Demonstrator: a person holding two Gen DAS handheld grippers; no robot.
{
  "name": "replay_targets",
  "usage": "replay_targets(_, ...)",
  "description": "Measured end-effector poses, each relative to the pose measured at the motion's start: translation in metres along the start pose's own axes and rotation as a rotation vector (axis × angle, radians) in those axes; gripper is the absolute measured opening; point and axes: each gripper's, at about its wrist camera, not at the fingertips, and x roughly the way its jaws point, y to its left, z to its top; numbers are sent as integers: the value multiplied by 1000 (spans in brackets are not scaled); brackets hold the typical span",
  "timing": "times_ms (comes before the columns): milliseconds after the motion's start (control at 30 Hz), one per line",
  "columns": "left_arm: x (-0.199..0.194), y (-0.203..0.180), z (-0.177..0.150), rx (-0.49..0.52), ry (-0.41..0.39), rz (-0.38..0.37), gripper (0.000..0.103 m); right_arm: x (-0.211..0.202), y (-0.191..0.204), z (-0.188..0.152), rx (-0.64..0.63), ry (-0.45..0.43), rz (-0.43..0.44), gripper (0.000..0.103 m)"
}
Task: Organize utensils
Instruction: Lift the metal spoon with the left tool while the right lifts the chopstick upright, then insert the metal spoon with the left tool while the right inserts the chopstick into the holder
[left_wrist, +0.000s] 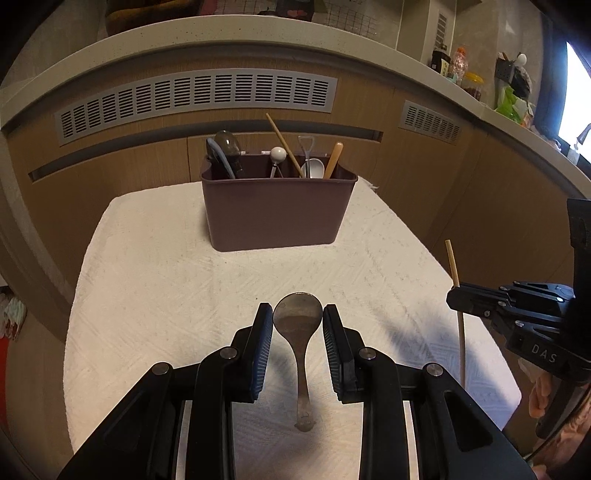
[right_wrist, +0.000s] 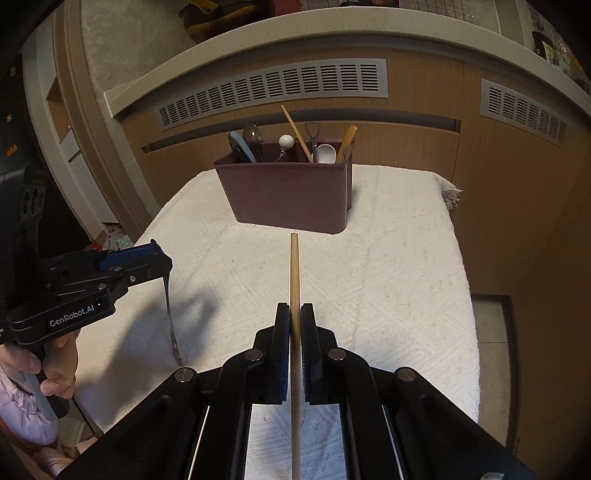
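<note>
A metal spoon (left_wrist: 297, 332), dull grey with a round bowl and slim flat handle, sits between the blue ribbed pads of the left gripper (left_wrist: 297, 314), the pads pressing the bowl's edges on both sides. From the right wrist view it hangs handle down, clear of the cloth; its long axis is close to vertical. A pale wooden chopstick (right_wrist: 294, 280), round and straight, is clamped between the nearly closed fingers of the right gripper (right_wrist: 294, 312), its long axis running steeply upright with one blunt end above the fingers. Both grippers hover over a white textured cloth (left_wrist: 177, 266) covering the table. Farther back on it stands a brown plastic caddy (left_wrist: 275, 210), rectangular with rounded corners, holding spoons and another chopstick standing or leaning in its compartments.
</note>
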Motion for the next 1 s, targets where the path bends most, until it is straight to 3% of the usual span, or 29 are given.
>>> replay_targets(1000,-32,-15,22,41,-76,-10,29,-36,19,30,-64,-129,2,5)
